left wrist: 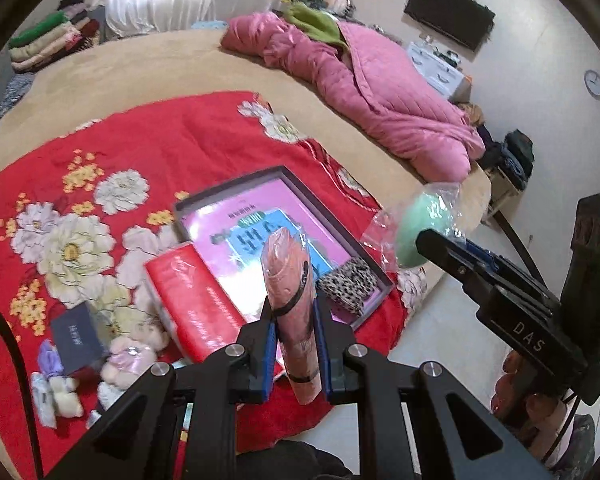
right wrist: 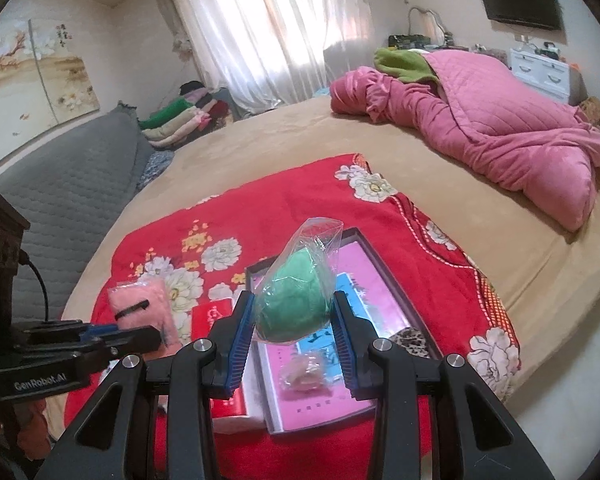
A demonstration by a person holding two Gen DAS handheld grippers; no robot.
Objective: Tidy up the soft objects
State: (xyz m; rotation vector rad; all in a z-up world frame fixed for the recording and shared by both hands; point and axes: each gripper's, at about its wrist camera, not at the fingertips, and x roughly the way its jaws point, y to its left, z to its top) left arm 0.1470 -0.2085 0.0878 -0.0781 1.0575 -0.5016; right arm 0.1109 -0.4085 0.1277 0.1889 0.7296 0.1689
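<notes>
Left gripper (left wrist: 294,344) clamped on pink roll (left wrist: 290,300); right gripper (right wrist: 294,334) clamped on green bundle (right wrist: 296,300). Both held above tray (right wrist: 384,242), directly ahead. Risk: slippery wrap sliding from pads, dropping either item outside tray.

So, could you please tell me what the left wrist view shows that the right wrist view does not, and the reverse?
Only the left wrist view shows the small plush bears, the dark card beside them and the wall clock. Only the right wrist view shows the wall painting and the grey quilted sofa. Both show the left hand-held gripper shut on the pink roll, the right hand-held gripper shut on the bagged green ball, the open box on the red floral blanket, and the pink quilt.
</notes>
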